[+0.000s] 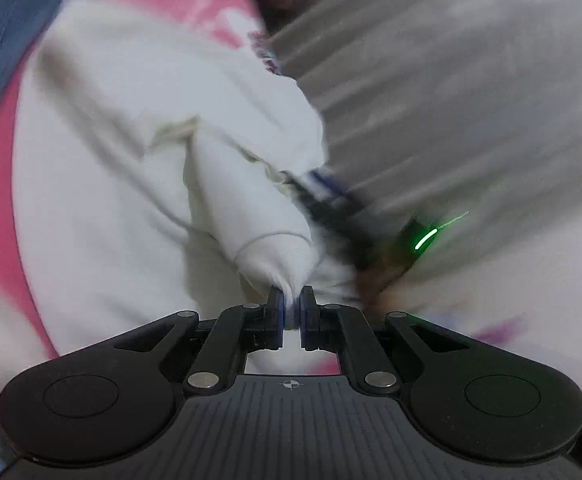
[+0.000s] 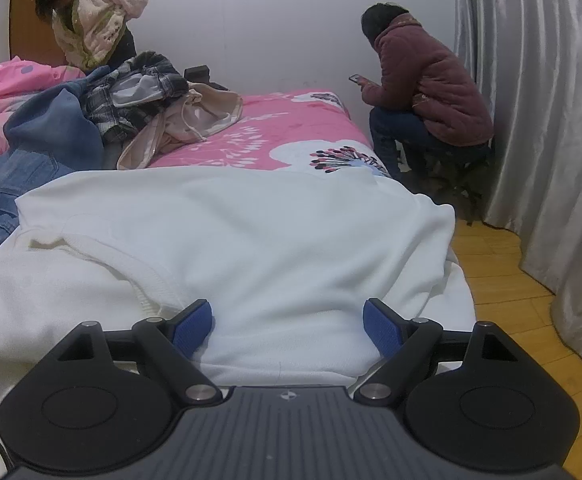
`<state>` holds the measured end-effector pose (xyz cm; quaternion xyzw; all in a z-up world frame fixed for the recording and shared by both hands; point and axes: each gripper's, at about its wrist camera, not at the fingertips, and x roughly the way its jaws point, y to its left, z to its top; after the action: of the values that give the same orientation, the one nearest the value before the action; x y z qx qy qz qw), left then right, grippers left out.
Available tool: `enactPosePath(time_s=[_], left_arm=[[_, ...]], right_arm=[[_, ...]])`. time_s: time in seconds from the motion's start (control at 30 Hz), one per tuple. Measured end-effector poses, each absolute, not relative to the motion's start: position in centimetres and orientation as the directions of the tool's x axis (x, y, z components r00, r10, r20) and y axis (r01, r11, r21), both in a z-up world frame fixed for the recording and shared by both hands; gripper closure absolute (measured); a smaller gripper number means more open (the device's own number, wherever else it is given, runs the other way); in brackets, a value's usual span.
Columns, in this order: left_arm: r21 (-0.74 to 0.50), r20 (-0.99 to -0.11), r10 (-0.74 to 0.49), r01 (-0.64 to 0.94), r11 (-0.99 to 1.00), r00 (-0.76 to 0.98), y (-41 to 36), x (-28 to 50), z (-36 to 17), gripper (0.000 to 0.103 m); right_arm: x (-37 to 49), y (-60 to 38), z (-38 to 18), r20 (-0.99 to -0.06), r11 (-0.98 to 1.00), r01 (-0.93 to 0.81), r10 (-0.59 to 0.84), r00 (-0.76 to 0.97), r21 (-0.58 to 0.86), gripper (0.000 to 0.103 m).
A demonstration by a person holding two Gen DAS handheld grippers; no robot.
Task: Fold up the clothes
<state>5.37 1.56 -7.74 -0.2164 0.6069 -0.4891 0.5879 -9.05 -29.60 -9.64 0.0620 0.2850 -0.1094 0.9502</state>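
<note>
On the bed, over its pink flowered sheet, a white top lay spread, reaching to the edge by the wooden floor. The right gripper rested low over the near part of the top with its jaws wide apart, blue pads facing each other, nothing between them; the cloth lay under and between the fingers but was not pinched.

The left gripper had its jaws nearly together, clamped on the cuff end of a sleeve of the white top. The sleeve ran away from the tips in a tapering roll, lifted off the body of the garment. That view was smeared with blur. The other gripper showed there only as a dark streak beside the sleeve, with a green light near it.

Farther up the bed lay a heap of clothes: jeans, a plaid shirt and a beige garment. One person bent over by the headboard. Another sat by the grey curtain, looking at a phone.
</note>
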Motion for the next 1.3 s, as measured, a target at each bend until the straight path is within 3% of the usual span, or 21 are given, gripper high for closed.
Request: enactPosePath(time_s=[0.07,0.13,0.17,0.23,0.3,0.4,0.57,0.67,0.93,1.13,1.3], left_arm=[[-0.781,-0.624,-0.746,0.206,0.590,-0.231,2.3,6.7,-9.7,0.094],[-0.647,-0.763,-0.614,0.224,0.729,-0.202,2.6,7.2,-11.8,0.083],[-0.603,-0.797,-0.569,0.224,0.766,-0.201,2.8,7.2,-12.5,0.086],[-0.610,-0.792,-0.589,0.229,0.759,-0.158,3.5,6.7,-11.9,0.082],[-0.502,-0.832,-0.554,0.413,0.760,0.010,2.7,5.1,-9.4,0.082],[-0.312,-0.788,-0.576,0.665,0.678,0.218,0.5,2.4,-6.0,0.082],[-0.330,-0.675,-0.712,0.782,0.528,0.196,-4.2,1.8,-6.5,0.083],[-0.280,-0.703,-0.694,0.836,0.472,0.156,-5.8,1.8,-9.4,0.082],[-0.249,-0.804,-0.587,0.845,0.472,0.091,-3.8,0.1,-8.4,0.082],[-0.314,-0.689,-0.714,0.836,0.450,0.125,-7.4,0.7,-6.0,0.083],[-0.251,-0.742,-0.653,0.839,0.482,0.153,-6.8,-0.3,-8.0,0.082]], right_arm=[[-9.1,-29.7,-9.6,-0.555,0.968,0.243,-0.169,0.815,0.061,0.017],[-9.1,-29.7,-9.7,-0.554,0.968,0.242,-0.168,0.815,0.063,0.017],[-9.1,-29.7,-9.7,-0.554,0.968,0.242,-0.167,0.815,0.064,0.017],[-9.1,-29.7,-9.7,-0.554,0.968,0.242,-0.167,0.815,0.065,0.017],[-9.0,-29.7,-9.7,-0.554,0.968,0.242,-0.166,0.816,0.065,0.017],[-9.0,-29.7,-9.7,-0.555,0.968,0.243,-0.167,0.815,0.065,0.016],[-8.9,-29.6,-9.7,-0.554,0.968,0.242,-0.166,0.815,0.066,0.016],[-9.0,-29.6,-9.7,-0.554,0.968,0.242,-0.166,0.816,0.068,0.016],[-8.7,-29.7,-9.8,-0.562,0.967,0.246,-0.167,0.810,0.067,0.013],[-8.8,-29.8,-9.7,-0.560,0.966,0.246,-0.164,0.812,0.073,0.013],[-8.9,-29.8,-9.8,-0.560,0.966,0.244,-0.159,0.813,0.080,0.013]])
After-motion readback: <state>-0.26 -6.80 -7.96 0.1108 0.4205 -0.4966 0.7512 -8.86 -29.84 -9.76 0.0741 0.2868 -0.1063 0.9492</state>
